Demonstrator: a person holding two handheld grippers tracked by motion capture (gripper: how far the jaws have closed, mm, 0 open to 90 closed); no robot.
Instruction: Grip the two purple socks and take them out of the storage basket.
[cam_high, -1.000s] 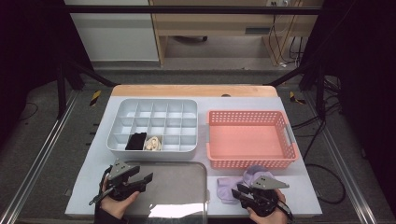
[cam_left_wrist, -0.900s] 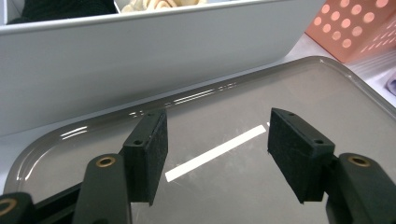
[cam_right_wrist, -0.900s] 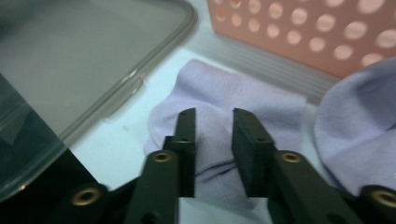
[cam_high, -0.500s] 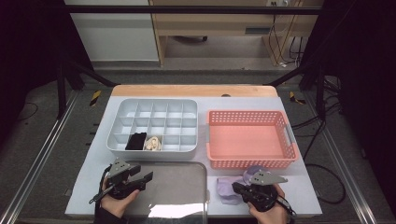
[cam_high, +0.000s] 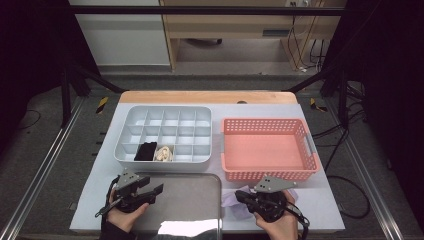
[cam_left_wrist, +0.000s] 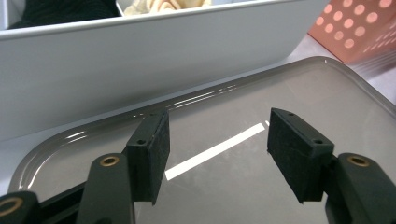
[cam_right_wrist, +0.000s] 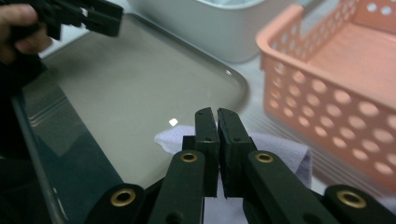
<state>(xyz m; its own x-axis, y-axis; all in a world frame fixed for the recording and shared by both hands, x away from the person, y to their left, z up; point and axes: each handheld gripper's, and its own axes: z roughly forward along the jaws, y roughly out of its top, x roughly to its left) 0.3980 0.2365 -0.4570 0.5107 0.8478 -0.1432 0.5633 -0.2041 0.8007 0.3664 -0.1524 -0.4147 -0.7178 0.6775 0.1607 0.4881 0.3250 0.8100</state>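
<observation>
A white box (cam_high: 167, 135) with many little square spaces is sitting on the table (cam_high: 325, 192), and it is holding two things in its front row: something black (cam_high: 145, 151) in one space and something cream-colored (cam_high: 163, 153) in the space right next to it. The other spaces are looking bare. Beside the box, a pink basket (cam_high: 269, 148) full of round holes is sitting with nothing showing inside it. In front of the box, a shiny gray tray (cam_high: 187, 202) is lying flat, and a light is shining on it. A soft, light purple cloth (cam_high: 234, 201) is lying crumpled on the table, between the tray and the basket's front wall, with one edge touching or lying over the tray's rim. It is looking wrinkly and pale, and part of it is hiding under the right gripper (cam_high: 243, 198). That gripper is resting right over the cloth, and its two black jaws are pressing together with just a thin crack between them; I cannot tell if any cloth is caught there. The left gripper (cam_high: 152, 191) is hanging over the left side of the tray, and its jaws are spreading wide apart with nothing between them. A hand (cam_high: 121, 212) is holding each gripper from below.
</observation>
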